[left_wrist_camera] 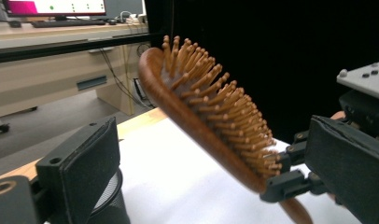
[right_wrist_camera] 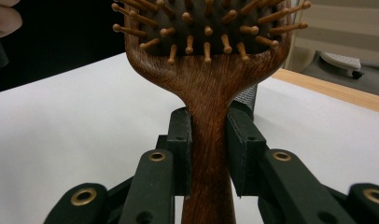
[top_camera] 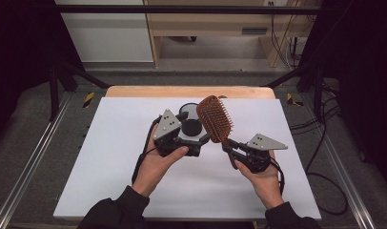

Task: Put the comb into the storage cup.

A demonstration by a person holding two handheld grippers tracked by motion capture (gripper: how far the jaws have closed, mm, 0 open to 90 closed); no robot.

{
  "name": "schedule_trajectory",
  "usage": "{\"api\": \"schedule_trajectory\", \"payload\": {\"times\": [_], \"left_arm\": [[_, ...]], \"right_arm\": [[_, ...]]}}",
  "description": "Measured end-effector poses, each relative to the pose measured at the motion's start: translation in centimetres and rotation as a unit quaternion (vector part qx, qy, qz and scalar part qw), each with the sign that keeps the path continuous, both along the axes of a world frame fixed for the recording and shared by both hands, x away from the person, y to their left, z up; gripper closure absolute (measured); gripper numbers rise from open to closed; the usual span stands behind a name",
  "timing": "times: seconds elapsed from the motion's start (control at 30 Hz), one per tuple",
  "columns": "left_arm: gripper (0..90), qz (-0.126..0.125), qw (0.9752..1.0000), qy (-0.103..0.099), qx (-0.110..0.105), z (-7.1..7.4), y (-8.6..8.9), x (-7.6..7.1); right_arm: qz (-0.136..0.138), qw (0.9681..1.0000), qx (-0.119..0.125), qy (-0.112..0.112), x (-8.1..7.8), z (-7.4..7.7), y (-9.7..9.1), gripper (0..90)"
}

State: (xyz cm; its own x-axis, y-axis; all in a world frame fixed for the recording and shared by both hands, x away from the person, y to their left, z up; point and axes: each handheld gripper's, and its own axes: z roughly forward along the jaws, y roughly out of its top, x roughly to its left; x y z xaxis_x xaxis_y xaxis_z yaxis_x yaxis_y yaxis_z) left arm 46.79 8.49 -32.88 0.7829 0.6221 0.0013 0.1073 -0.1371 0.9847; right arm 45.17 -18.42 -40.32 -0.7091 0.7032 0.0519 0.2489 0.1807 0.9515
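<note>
A white desk [top_camera: 134, 191] is carrying the scene, with a wooden edge at its 12 o'clock side. The left gripper [top_camera: 201, 140], in the person's left hand [top_camera: 156, 164], is sitting near the desk's centre, its jaws standing spread wide with nothing between them. At its 12 o'clock a black mesh cup [top_camera: 190, 125] is standing on the desk. The right gripper [top_camera: 229, 146], at 3 o'clock of the left one, is pinching the handle of a wooden hairbrush [top_camera: 214, 118], which is tilting up off the desk toward 11 o'clock, bristles facing the person's right.
</note>
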Motion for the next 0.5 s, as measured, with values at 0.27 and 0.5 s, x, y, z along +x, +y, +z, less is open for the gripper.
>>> {"api": "schedule_trajectory", "payload": {"times": [0.27,0.5], "left_arm": [[5.0,0.002,0.9995,0.028,-0.012,0.4,0.4,1.3],[6.1,-0.003,0.9986,0.048,-0.021,0.2,0.7,1.7]], "right_arm": [[0.012,0.9997,-0.019,-0.007,-0.3,-0.2,0.9,73.2],[0.018,0.9995,-0.021,-0.015,-0.5,-0.1,1.4,73.2]]}}
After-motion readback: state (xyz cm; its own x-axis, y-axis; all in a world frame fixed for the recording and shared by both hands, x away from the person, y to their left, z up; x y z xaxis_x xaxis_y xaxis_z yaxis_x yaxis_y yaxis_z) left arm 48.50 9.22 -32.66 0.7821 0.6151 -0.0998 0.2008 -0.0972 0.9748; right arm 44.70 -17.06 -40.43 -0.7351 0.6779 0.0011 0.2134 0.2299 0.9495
